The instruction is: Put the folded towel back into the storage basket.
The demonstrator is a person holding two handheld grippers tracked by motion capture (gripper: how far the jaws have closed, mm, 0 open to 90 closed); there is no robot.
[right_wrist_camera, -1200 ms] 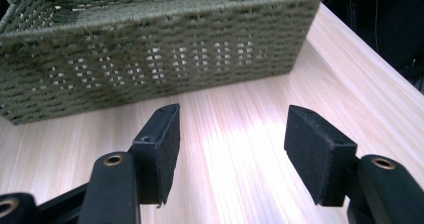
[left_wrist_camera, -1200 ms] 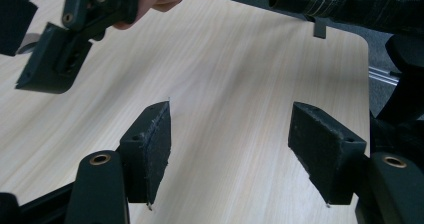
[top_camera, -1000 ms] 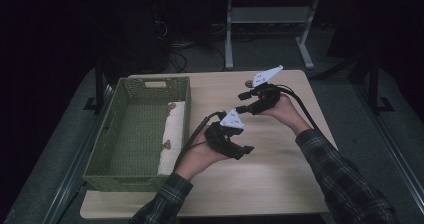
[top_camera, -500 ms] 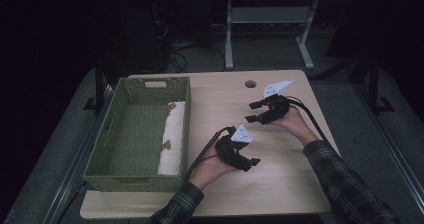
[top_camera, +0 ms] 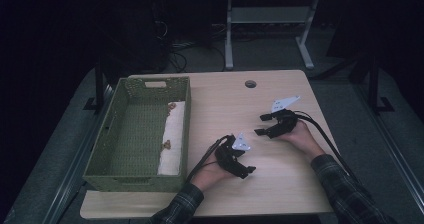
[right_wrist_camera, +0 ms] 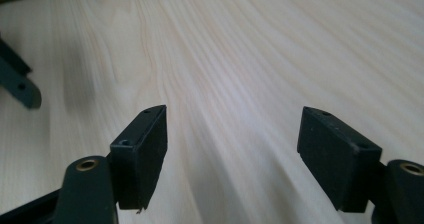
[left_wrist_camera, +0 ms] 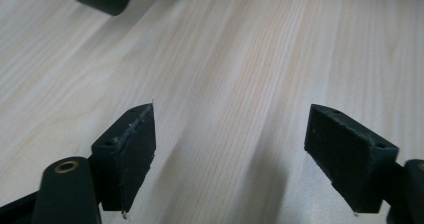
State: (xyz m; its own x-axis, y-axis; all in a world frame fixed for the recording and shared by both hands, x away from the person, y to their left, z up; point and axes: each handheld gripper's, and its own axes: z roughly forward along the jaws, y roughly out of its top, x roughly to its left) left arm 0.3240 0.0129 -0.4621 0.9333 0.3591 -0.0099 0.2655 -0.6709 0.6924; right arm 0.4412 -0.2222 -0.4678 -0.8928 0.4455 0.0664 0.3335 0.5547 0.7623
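The cloth (top_camera: 172, 136) now lies in the green basket (top_camera: 102, 149) along its right wall. Both hands have dropped to the worktop (top_camera: 280, 194); left gripper (top_camera: 246, 171) and right gripper (top_camera: 261, 125) fingers just spread apart, empty. Looks done.

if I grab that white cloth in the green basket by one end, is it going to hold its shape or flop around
Probably flop. The white cloth lies flat and folded along the right wall of the green basket, which suggests soft fabric; it would likely drape and unfold. It looks thin, so probably light. The small brownish bits lying on it might slide off.
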